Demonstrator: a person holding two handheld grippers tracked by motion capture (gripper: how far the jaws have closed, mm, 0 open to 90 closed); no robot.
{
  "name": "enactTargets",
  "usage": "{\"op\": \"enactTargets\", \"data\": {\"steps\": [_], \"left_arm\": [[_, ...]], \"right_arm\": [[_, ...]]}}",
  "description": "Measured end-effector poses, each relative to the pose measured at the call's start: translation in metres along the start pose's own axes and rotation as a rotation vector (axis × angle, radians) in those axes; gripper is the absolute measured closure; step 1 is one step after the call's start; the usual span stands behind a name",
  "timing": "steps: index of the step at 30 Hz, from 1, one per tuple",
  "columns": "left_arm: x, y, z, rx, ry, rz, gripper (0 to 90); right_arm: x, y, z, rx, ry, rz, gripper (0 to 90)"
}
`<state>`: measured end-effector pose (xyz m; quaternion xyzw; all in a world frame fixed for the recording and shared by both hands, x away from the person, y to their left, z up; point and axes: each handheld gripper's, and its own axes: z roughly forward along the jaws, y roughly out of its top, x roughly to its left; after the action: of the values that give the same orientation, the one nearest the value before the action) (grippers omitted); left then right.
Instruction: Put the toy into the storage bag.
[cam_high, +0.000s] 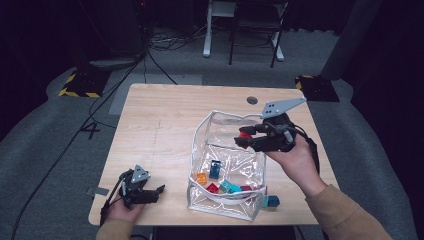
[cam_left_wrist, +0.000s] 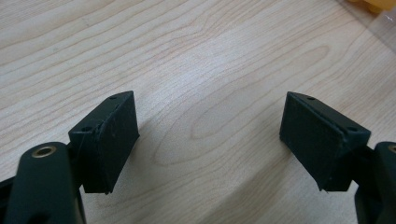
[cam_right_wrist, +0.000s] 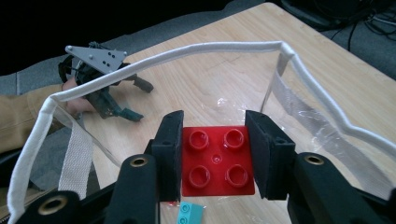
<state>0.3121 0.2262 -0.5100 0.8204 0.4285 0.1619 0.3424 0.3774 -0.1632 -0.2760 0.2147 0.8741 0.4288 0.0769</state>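
A pale wooden desk is seen, with a round grommet set near its far edge. A clear bag with white trim is stood on its right half – open at the top. A teal block is laid just beside the bag's near corner.

Orange brick, blue brick and teal bricks on wooden table.

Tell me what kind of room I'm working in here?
Probably a lab or recording studio rather than a home: a lone wooden table on grey carpet, dark curtains around it, cables across the floor, and yellow-black hazard-striped stand bases.
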Motion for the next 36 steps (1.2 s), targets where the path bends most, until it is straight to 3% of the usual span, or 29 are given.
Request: {"op": "enactTargets", "data": {"steps": [13, 24, 27, 36], "left_arm": [[0.0, 0.0, 0.0, 0.0, 0.001, 0.001, 19.7], [0.0, 0.0, 0.0, 0.001, 0.002, 0.001, 19.7], [0.0, 0.0, 0.0, 0.0, 0.001, 0.001, 19.7], [0.0, 0.0, 0.0, 0.0, 0.0, -0.001, 19.7]], "right_arm": [[0.003, -0.002, 0.026, 0.072, 0.03, 0.004, 59.4], [0.006, -0.006, 0.042, 0.187, 0.056, 0.006, 58.1], [0.005, -0.007, 0.043, 0.168, 0.068, -0.009, 44.8], [0.004, -0.009, 0.021, 0.085, 0.076, -0.008, 41.7]]}}
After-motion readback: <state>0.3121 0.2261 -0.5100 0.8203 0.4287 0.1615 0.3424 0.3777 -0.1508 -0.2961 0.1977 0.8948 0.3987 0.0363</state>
